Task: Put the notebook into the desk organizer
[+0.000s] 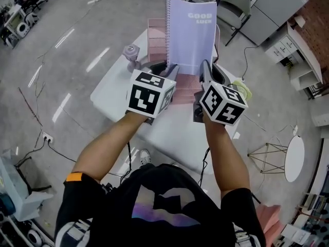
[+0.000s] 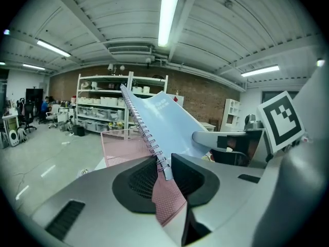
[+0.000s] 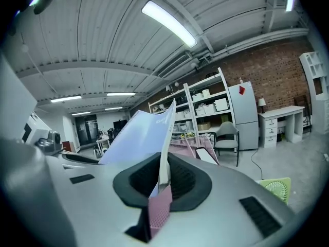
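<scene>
While left tool [image 1: 171, 72], right tool [image 1: 206, 71] seemingly grip one notebook [image 1: 193, 35] | one organizer [image 1: 156, 40]

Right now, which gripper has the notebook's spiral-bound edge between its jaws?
The left gripper: the spiral notebook has its wire binding between those jaws, whereas the right gripper pinches the plain, unbound edge.

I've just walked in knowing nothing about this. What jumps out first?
A lavender spiral notebook stands upright at the centre of the head view, held at its bottom corners by the left gripper and right gripper. Beneath and behind it, a pink mesh desk organizer sits on the white table.
</scene>
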`<move>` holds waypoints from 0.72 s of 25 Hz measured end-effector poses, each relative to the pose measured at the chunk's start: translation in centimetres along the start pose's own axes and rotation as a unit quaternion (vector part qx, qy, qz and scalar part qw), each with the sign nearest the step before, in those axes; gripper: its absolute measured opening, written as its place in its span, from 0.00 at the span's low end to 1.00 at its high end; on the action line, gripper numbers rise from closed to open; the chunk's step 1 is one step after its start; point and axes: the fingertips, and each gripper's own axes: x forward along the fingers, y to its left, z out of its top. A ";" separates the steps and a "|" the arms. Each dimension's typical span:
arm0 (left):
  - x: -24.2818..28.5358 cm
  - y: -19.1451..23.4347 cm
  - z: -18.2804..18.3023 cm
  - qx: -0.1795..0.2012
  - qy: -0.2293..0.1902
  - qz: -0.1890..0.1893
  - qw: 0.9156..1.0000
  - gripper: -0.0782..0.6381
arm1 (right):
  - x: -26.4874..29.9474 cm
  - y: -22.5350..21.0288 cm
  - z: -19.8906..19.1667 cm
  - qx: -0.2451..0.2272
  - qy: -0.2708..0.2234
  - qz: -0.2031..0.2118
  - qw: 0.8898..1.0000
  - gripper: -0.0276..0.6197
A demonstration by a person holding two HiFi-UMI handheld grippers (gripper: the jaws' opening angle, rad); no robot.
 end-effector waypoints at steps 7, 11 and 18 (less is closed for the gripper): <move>1.3 0.6 -1.7 -0.021 0.039 0.013 0.999 0.23 | 1.6 -0.5 -1.9 -0.004 0.052 -0.008 0.999 0.11; 1.8 0.7 -2.1 -0.018 0.064 0.026 0.997 0.24 | 2.1 -0.9 -2.7 -0.007 0.077 -0.016 0.997 0.12; 1.9 1.8 -3.5 0.006 0.117 0.075 0.990 0.28 | 3.0 -0.5 -4.4 -0.018 0.123 -0.014 0.992 0.12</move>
